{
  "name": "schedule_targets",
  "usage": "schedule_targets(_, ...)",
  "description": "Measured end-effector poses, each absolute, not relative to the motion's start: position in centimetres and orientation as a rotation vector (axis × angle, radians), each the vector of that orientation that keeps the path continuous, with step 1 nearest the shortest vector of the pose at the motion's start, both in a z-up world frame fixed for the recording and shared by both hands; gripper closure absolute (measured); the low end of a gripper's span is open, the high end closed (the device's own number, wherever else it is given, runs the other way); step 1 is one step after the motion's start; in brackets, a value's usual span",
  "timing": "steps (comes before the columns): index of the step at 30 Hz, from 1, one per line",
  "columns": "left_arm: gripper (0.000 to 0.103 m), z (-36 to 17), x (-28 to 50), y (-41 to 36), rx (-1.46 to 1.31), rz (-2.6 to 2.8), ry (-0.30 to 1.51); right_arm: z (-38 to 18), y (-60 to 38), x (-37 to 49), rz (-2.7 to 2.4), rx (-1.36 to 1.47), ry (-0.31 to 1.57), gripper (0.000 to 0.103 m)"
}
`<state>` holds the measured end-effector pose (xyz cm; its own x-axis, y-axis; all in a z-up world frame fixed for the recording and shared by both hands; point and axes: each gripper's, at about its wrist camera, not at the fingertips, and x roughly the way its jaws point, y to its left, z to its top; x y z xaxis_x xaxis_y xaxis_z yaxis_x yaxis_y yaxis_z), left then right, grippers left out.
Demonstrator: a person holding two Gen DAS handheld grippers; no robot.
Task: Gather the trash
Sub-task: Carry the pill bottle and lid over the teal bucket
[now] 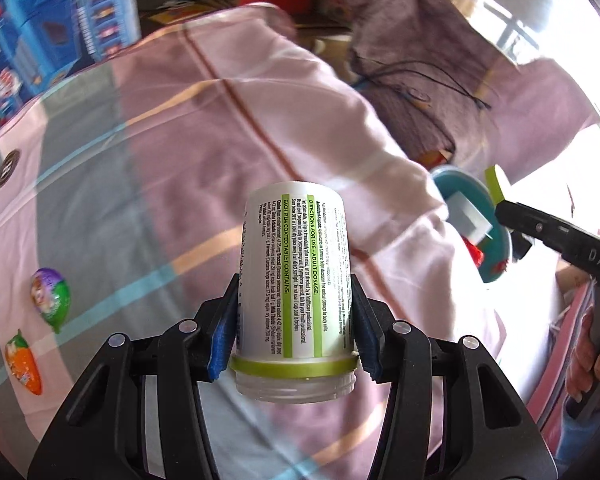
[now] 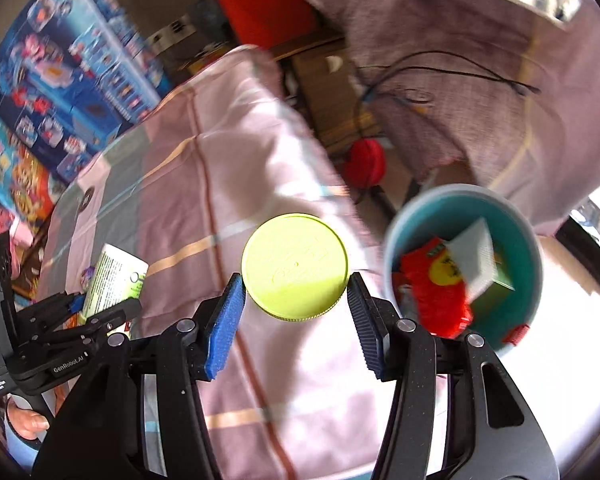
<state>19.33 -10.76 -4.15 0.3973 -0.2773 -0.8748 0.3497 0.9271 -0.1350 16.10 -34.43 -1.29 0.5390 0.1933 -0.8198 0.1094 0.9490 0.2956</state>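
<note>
Striped bedsheet (image 1: 160, 200) below; left hand-held gripper (image 1: 296, 316) clamps bottle (image 1: 298, 276), right hand-held gripper (image 2: 296, 300) pinches lid (image 2: 295, 266), likely bound for bin (image 2: 396, 236).

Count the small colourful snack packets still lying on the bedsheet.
2, both at the left edge of the left wrist view: a purple-and-green packet and, just below it, an orange packet. Others may be hidden behind the grippers or outside the frame.
</note>
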Motion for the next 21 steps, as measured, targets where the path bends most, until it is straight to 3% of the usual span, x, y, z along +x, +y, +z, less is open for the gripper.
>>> schedule_targets(21, 0.052, -5.7, 17.5, -30.4, 0.345, -0.638, 1.127, -4.0, -49.6, 10.1, -0.119, 0.532, 0.961, 0.052)
